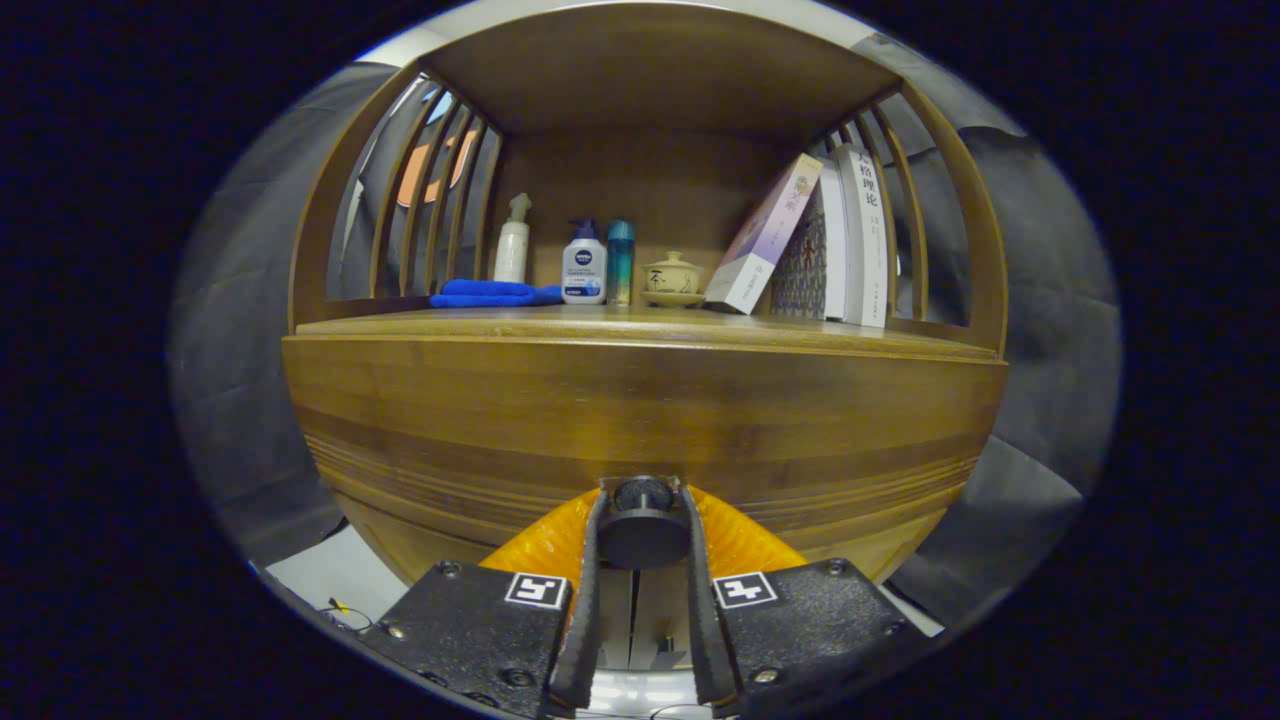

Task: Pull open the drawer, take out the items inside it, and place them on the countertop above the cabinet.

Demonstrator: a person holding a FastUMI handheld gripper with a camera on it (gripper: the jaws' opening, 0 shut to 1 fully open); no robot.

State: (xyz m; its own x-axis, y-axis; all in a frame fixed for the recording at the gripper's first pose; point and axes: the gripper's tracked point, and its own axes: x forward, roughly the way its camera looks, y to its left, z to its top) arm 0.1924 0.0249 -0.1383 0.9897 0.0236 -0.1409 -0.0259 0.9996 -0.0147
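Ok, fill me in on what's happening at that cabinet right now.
A handheld gripper has its jaws closed on the round drawer knob at the front of the wooden cabinet. The drawer looks shut, nothing taken out yet. On the countertop above sit a blue cloth, bottles, a lidded cup and books.

The gripper [643, 520] has its fingers closed around the round dark drawer knob [643, 525] on the wooden drawer front [640, 420], and on the countertop [640, 325] above stand, left to right, a folded blue cloth [495, 293], three bottles, a lidded ceramic cup [673, 277] and leaning books [820, 250].
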